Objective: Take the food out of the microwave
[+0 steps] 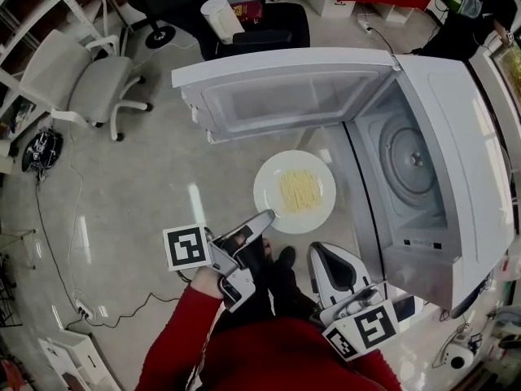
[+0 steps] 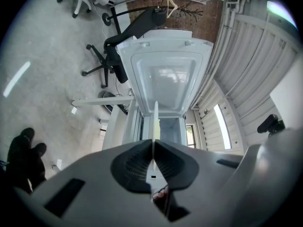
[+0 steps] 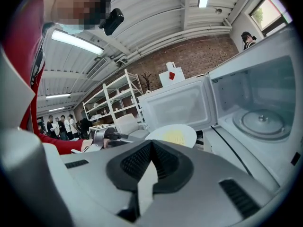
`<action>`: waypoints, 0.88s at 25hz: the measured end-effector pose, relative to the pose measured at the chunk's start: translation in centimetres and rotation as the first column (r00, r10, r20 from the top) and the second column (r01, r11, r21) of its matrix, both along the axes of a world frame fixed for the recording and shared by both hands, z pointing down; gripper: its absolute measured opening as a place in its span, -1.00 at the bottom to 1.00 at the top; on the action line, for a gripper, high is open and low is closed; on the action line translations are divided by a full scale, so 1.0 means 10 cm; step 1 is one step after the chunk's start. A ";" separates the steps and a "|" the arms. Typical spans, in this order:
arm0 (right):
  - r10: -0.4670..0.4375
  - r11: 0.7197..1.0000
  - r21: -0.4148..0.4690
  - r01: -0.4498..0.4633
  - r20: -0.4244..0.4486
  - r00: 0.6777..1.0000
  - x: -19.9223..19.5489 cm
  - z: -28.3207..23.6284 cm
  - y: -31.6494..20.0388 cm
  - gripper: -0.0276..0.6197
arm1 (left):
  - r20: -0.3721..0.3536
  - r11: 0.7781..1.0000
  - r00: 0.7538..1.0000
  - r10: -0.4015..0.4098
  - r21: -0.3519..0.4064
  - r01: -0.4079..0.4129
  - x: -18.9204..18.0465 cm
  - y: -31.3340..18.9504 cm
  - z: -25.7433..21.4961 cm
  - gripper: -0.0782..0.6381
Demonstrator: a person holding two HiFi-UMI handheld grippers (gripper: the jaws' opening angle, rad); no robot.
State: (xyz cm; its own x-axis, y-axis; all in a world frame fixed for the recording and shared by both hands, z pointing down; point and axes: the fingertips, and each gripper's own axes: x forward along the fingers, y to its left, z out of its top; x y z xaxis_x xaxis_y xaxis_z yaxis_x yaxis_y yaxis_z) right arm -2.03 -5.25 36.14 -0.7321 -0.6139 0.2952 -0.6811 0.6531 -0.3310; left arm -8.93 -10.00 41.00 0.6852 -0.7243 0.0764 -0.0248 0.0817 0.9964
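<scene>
Head view: left claw (image 1: 269,216) grips plate (image 1: 269,187) over glossy floor (image 1: 146,177); right claw (image 1: 322,252) closed, empty.

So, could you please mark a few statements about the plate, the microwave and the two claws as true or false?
1. The left claw grips the plate by its rim. True.
2. The plate rests on the turntable. False: it is held outside the microwave, in front of the open cavity.
3. The door stands open. True.
4. The right claw holds a cup. False: it is shut on nothing.
5. The plate is bare. False: yellow food lies on it.
</scene>
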 end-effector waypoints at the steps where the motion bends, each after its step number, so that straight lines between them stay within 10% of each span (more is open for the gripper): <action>1: -0.012 1.000 0.005 0.012 -0.001 1.000 -0.03 -0.01 0.01 -0.89 | 0.001 1.000 1.000 -0.016 0.002 0.016 -0.05 0.03 -0.02 -0.72; 22: -0.167 0.977 0.127 0.171 -0.045 0.985 -0.48 -0.23 0.09 -0.89 | -0.003 0.978 0.978 -0.207 0.006 0.207 -0.67 0.59 -0.20 -0.71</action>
